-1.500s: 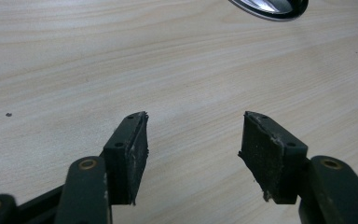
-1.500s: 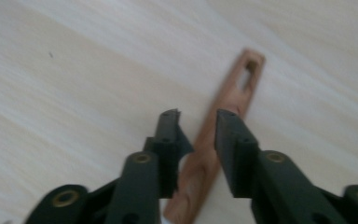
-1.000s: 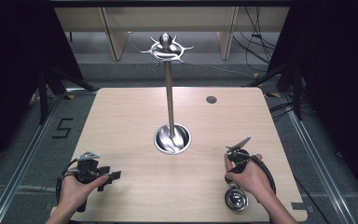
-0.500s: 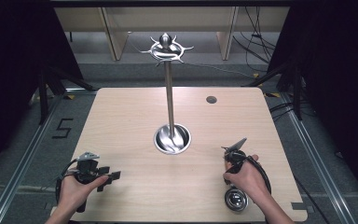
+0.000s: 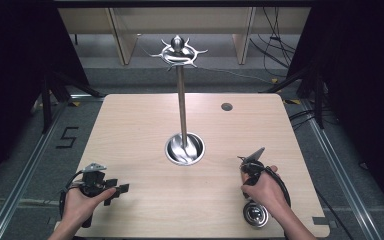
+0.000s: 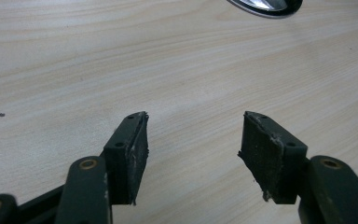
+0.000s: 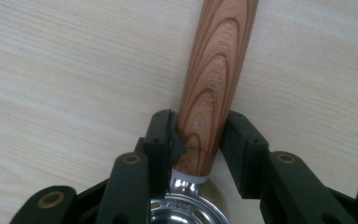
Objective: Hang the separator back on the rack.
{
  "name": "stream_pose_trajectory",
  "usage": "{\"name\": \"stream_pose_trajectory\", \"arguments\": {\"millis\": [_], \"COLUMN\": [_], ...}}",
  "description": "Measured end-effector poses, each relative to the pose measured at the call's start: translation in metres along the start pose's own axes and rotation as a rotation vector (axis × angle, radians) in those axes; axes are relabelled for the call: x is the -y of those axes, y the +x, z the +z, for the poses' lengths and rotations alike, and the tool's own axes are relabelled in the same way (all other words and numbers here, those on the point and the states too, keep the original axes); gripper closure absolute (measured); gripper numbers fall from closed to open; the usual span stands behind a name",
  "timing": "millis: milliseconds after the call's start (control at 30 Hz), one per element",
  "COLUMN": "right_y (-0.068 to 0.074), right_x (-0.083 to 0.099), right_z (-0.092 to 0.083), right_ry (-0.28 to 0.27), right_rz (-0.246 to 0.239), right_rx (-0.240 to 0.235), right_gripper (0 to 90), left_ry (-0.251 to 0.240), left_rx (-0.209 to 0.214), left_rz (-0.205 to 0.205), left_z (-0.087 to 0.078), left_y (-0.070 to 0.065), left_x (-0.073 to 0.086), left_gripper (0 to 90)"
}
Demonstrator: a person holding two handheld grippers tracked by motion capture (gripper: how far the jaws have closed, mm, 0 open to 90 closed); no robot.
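Observation:
A metal strainer spoon with a wooden handle (image 7: 214, 79) lies on the table at the near right; its round steel head (image 5: 256, 215) shows beside the person's right wrist. My right gripper (image 7: 198, 135) points down at it, and its jaws have just been closing: both pads now rest against the handle close to the steel collar. In the high view the right gripper (image 5: 251, 172) sits under the person's hand. My left gripper (image 6: 193, 144) stands open over bare wood, and in the high view the left gripper (image 5: 116, 189) is at the near left.
A tall steel stand (image 5: 181, 100) with a ring of hooks (image 5: 178, 51) on top rises from a round base (image 5: 185, 149) at the table's middle. A small dark round spot (image 5: 226, 106) lies at the far right. The table edge runs close behind both hands.
The right hand has settled slightly lower over the spoon's handle, and its grey plate has tilted a little. The left hand and the stand have not moved.

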State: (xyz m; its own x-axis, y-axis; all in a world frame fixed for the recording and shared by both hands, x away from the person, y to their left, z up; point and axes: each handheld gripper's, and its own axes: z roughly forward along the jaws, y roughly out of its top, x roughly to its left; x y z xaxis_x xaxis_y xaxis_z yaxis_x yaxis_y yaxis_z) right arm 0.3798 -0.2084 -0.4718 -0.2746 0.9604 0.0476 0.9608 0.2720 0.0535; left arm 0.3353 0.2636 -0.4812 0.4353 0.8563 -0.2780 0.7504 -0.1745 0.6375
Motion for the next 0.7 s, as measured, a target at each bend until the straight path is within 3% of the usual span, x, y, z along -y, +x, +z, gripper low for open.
{"name": "stream_pose_trajectory", "arguments": {"millis": [100, 333, 367, 433, 567, 633, 667, 700], "right_y": [-0.001, -0.005, -0.006, -0.006, -0.009, -0.009, -0.009, -0.010], "right_x": [0.000, 0.001, 0.001, 0.001, 0.003, 0.005, 0.005, 0.007], "right_z": [0.001, 0.001, -0.001, -0.001, -0.005, -0.007, -0.007, -0.010], "right_ry": [-0.008, -0.006, 0.018, 0.016, -0.012, -0.067, -0.067, -0.097], "right_rz": [0.003, -0.018, -0.044, -0.050, -0.090, -0.110, -0.110, -0.138], "right_rx": [0.019, 0.012, 0.005, 0.007, -0.005, -0.001, -0.001, -0.010], "right_gripper": [67.3, 69.0, 69.2, 69.2, 69.3, 69.3, 69.3, 69.3], "left_ry": [0.002, -0.003, 0.000, 0.000, 0.002, 0.000, 0.000, 0.000], "left_rx": [-0.003, 0.006, -0.001, 0.000, -0.002, -0.001, -0.001, -0.001], "left_rz": [-0.010, -0.006, -0.009, -0.009, -0.009, -0.009, -0.009, -0.009], "left_z": [0.001, 0.001, 0.001, 0.002, 0.001, 0.001, 0.001, 0.001], "left_y": [-0.001, -0.001, 0.000, 0.000, 0.000, 0.000, 0.000, 0.000], "left_x": [0.000, 0.000, 0.000, 0.000, 0.000, 0.000, 0.000, 0.000], "left_gripper": [40.6, 40.6, 40.6, 40.6, 40.6, 40.5, 40.5, 40.5]}}
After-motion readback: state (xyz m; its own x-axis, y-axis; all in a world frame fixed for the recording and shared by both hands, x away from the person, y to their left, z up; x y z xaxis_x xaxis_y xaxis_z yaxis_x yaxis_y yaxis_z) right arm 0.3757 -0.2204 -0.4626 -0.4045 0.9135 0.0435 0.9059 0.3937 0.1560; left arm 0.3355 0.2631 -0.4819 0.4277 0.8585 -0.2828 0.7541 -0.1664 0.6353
